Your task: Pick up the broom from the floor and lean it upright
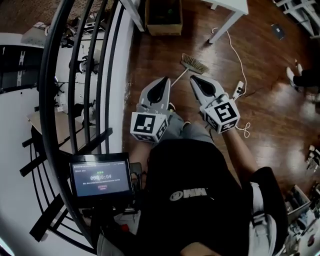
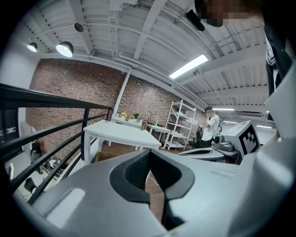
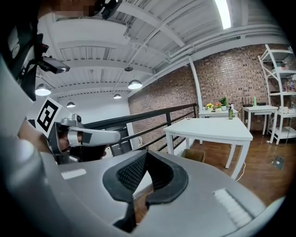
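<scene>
The broom lies on the wooden floor in the head view. Its straw head points up-right and its pale handle runs down-left until it passes behind my left gripper. My right gripper is held beside the left one, and both hover above the floor just short of the broom head. Both grippers are shut and empty. In the left gripper view the left gripper has its jaws meeting along a seam, and the right gripper shows to the side. In the right gripper view the right gripper is shut too.
A black curved railing runs along the left. A white table and a cardboard box stand beyond the broom. A white cable leads to a power strip. A screen sits near my body. Someone's shoe is at right.
</scene>
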Demonstrator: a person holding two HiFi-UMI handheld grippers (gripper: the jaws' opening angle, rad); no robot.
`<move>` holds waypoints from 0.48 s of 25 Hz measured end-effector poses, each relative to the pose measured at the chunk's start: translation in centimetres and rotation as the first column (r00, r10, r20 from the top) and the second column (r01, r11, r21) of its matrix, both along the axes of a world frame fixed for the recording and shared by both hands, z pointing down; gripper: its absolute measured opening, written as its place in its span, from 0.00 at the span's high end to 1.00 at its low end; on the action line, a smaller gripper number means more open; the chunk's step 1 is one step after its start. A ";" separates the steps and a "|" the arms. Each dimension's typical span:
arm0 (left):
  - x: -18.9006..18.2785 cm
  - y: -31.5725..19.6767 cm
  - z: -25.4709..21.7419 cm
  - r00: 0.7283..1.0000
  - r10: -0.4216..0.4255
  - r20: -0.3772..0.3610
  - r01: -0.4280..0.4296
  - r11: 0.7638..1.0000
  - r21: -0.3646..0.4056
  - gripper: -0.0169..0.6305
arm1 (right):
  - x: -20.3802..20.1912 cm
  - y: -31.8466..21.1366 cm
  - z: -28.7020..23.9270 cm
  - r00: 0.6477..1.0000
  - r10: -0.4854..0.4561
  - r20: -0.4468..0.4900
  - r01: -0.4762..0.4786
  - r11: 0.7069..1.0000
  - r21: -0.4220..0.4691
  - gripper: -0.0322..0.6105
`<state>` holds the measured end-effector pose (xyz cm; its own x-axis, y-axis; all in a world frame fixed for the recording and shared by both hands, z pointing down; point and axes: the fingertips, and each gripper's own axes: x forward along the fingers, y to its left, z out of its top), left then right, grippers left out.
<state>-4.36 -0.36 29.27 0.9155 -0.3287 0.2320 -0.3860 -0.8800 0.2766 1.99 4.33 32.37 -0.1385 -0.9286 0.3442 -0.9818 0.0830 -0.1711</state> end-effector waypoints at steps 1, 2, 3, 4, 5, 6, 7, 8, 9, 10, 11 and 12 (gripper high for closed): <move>0.0 -0.9 0.9 1.000 -0.011 0.009 0.011 1.000 -0.007 0.95 | -0.2 -1.0 0.8 1.000 -0.021 -0.006 0.021 1.000 -0.009 0.95; -0.2 -1.4 1.5 1.000 -0.020 0.016 0.020 1.000 -0.011 0.94 | -0.5 -1.6 1.2 0.999 -0.041 -0.012 0.040 0.999 -0.018 0.95; -0.4 -1.7 1.8 0.999 -0.027 0.022 0.028 1.000 -0.014 0.95 | -0.8 -1.9 1.3 0.998 -0.060 -0.019 0.059 0.998 -0.029 0.95; -0.5 -1.7 1.9 0.999 -0.034 0.026 0.035 0.999 -0.018 0.95 | -1.2 -2.1 1.3 0.996 -0.082 -0.025 0.081 0.996 -0.038 0.95; -0.5 -1.6 2.0 0.999 -0.041 0.031 0.042 0.999 -0.023 0.95 | -1.4 -2.2 1.2 0.994 -0.107 -0.031 0.105 0.993 -0.043 0.95; -0.3 -1.6 2.1 0.998 -0.049 0.036 0.050 0.998 -0.029 0.95 | -1.4 -2.4 1.3 0.990 -0.135 -0.035 0.133 0.990 -0.049 0.95; 0.0 -1.7 2.5 0.997 -0.060 0.042 0.061 0.998 -0.034 0.94 | -1.3 -2.6 1.7 0.986 -0.165 -0.038 0.163 0.985 -0.060 0.95; 0.3 -2.0 3.0 0.996 -0.075 0.048 0.077 0.996 -0.038 0.94 | -1.2 -3.0 2.2 0.979 -0.199 -0.043 0.196 0.978 -0.076 0.95; 0.2 -2.4 3.4 0.994 -0.095 0.055 0.097 0.995 -0.039 0.95 | -1.3 -3.5 2.9 0.970 -0.239 -0.049 0.234 0.967 -0.099 0.95; -0.2 -2.8 3.7 0.991 -0.118 0.062 0.120 0.992 -0.039 0.94 | -1.8 -4.0 3.7 0.956 -0.288 -0.059 0.279 0.952 -0.130 0.95; -1.0 -3.4 3.8 0.987 -0.144 0.070 0.147 0.988 -0.038 0.95 | -2.6 -4.6 4.6 0.936 -0.345 -0.070 0.330 0.929 -0.167 0.94; -2.0 -4.0 4.0 0.982 -0.173 0.081 0.176 0.984 -0.038 0.95 | -3.5 -5.1 5.6 0.909 -0.409 -0.084 0.385 0.899 -0.209 0.94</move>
